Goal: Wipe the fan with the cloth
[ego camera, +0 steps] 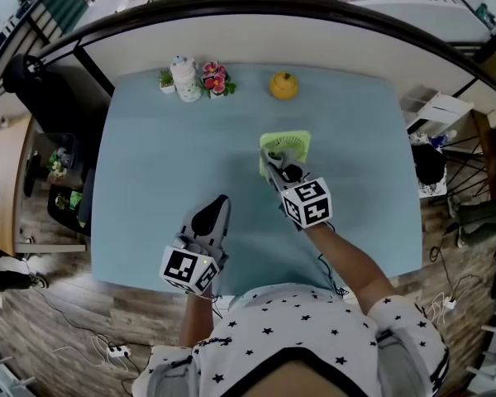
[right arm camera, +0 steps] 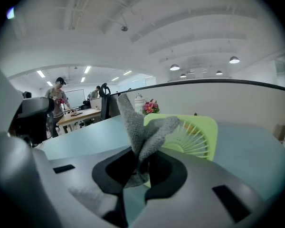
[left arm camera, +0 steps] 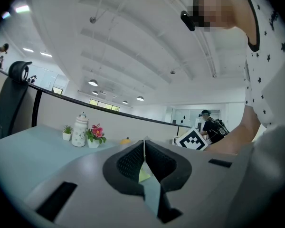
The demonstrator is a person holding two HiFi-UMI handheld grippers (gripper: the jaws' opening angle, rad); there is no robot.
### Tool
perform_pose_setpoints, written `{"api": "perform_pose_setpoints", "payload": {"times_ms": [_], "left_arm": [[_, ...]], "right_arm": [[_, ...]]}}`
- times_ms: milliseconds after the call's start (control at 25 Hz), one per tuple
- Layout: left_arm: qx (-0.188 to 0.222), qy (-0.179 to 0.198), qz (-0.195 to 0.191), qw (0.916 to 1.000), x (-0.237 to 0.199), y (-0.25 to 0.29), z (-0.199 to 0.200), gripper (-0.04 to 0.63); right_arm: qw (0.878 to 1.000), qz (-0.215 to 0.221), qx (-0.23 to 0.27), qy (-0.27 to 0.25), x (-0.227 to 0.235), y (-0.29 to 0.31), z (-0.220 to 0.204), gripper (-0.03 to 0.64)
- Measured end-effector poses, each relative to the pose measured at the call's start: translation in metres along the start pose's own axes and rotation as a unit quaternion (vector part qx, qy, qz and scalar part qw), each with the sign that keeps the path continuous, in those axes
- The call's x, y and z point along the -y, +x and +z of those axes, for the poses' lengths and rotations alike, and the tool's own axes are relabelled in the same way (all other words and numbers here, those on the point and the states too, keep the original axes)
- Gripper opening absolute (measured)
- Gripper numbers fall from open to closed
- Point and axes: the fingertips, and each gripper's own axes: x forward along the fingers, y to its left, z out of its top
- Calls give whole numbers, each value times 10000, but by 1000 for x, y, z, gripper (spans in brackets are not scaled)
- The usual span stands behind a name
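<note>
Cloth (right arm camera: pixel 142 127) pinched in right gripper (right arm camera: pixel 141 169), perhaps touching the fan (right arm camera: pixel 197 137).

left tool (left arm camera: pixel 144 144) | jaws together, nothing between | table (left arm camera: pixel 28 152) ahead

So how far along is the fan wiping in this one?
Done: the cloth is picked up, clamped in the right gripper. In hand: it is held at the near side of the green fan; contact can't be confirmed. Left: the wiping itself, as far as can be told. The left gripper is shut and empty, back near the front edge of the table.
</note>
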Motion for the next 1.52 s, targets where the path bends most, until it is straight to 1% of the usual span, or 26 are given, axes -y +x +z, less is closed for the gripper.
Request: {"api": "perform_pose_setpoints", "payload": {"times_ms": [200,400,680,920,1200,1320,1520], "left_arm": [[-18,-13,92,10000,-7,-5,-2,32],[-19,-42,76,10000,-5,-4,-3,32],[-20,-52,48,10000,-5,-1,-3,32],[-53,-33,-16,10000,-3,0,-3,32],[-66,6,-50,10000,0,2,-4,32],[-74,12,-60,10000,1,2,-3,32],[-73,29,-78,9999,2,3,-3,32]], "right_arm": [[9995,168,-253,-26,-17,18,-13,54],[9991,83,-421,71,-10,22,-23,54],[9982,-201,-460,342,17,11,-31,54],[9960,-539,-359,616,48,-7,-34,54],[9879,-1124,-327,1018,97,-32,-48,54],[9848,-1322,-367,1068,109,-39,-54,54],[9845,-1337,-376,1069,110,-38,-55,54]]}}
